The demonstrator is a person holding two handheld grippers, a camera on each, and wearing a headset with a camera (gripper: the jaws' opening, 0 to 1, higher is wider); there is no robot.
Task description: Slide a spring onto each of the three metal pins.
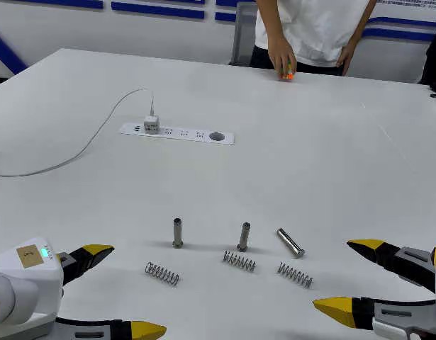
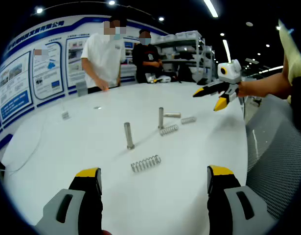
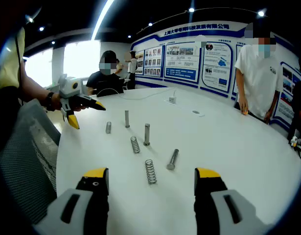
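left gripper near left, jaws apart, empty. right gripper near right, jaws apart, empty. left pin, middle pin upright; right pin lying. springs loose on table, just nearer.

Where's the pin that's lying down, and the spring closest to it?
lying pin (image 1: 290, 242), head view, middle of its shaft.
nearest spring (image 1: 295, 275), head view, its middle coils.
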